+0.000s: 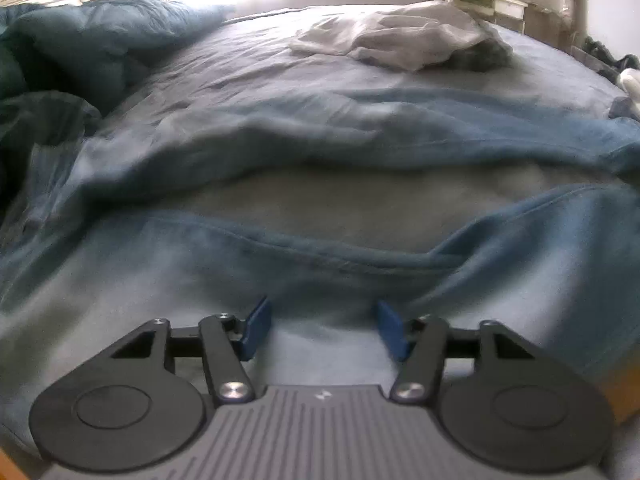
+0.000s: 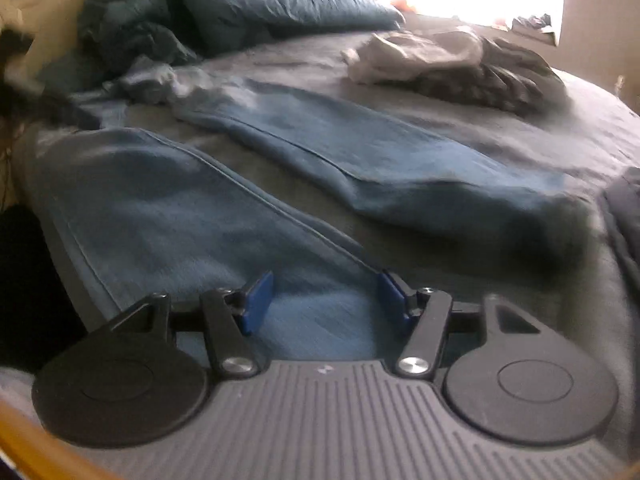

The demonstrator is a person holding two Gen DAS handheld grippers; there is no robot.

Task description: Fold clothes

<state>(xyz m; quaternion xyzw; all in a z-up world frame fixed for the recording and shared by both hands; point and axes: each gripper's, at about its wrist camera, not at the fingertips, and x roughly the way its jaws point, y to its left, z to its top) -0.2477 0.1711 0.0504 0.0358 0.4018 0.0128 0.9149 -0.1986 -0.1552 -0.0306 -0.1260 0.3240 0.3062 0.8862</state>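
Hovering low over blue jeans (image 2: 168, 216) spread on the grey bed sheet (image 1: 256, 64), legs parted in a V, presumably laid flat so one leg can go over the other. Left gripper (image 1: 322, 330) aimed down at pale denim near the bed's front edge; blue fingers (image 1: 256, 330) spread, nothing between them, no cloth pinched. Right gripper (image 2: 326, 300) likewise spread over the nearer leg, beside its seam; fabric lies below the gap, not clamped. Far leg (image 2: 360, 148) lying slack and rumpled across the sheet. Unfolded heap of pale and dark garments (image 2: 448, 64) parked well apart near the window, probably queued. Blue duvet (image 1: 92, 36) bunched at the headboard, leaving working room. Blurred frames; contact with denim uncertain.
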